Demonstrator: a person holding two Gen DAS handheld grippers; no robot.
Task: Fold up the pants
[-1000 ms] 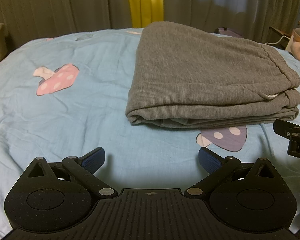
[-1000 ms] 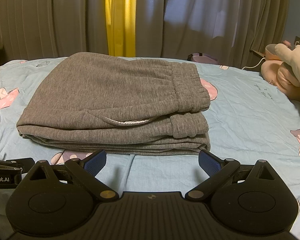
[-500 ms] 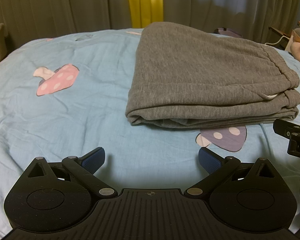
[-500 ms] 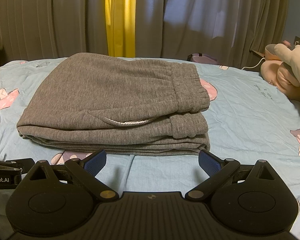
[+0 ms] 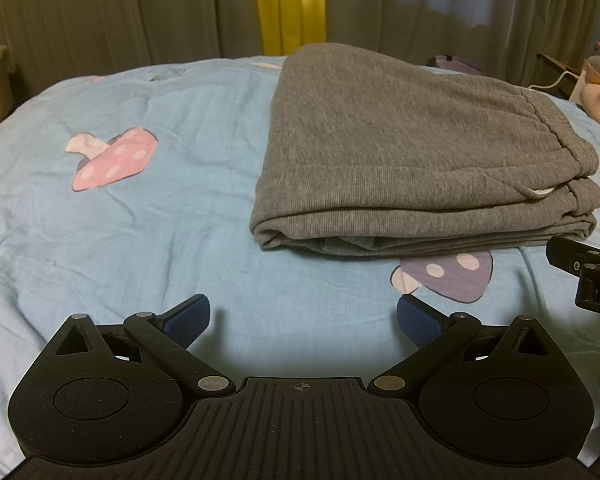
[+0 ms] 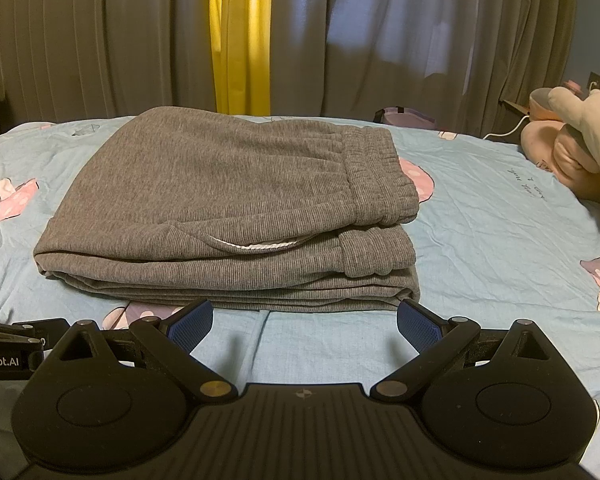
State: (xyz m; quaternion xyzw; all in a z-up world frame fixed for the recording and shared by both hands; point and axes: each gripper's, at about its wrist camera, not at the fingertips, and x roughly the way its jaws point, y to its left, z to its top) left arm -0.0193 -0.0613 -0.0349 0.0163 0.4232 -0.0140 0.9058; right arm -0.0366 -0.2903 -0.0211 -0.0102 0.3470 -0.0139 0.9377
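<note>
Left wrist view: the left claw (image 5: 303,316) hovers low over a light blue bedsheet (image 5: 148,216), its two blue-padded fingers (image 5: 188,318) spread wide with nothing between them. Ahead and to the right, the grey pants (image 5: 404,160) lie folded into a compact stack of several layers on the bed, the elastic waistband (image 5: 556,140) turned to the right and a white pocket lining peeping out near that end. A pink mushroom print (image 5: 114,158) marks the sheet well to the left of the stack, and a purple mushroom print (image 5: 448,280) shows just in front of it, partly tucked under the near edge. At the right border, part of the right claw (image 5: 588,276) enters the view near the stack's corner. Grey curtains (image 5: 100,20) hang behind the bed, with a yellow curtain strip (image 5: 288,4) between them.

Right wrist view: the right claw (image 6: 305,320) sits just in front of the folded pants (image 6: 228,200), its blue pads (image 6: 418,324) splayed apart and gripping nothing; the near edge of the stack lies close to the fingertips, though contact cannot be confirmed. The waistband (image 6: 380,176) faces right here too. A pale plush toy (image 6: 580,148) rests on the bed at far right, well apart from the pants. The left claw's black body (image 6: 8,348), lettered "Robot.AI", shows at the left edge.
</note>
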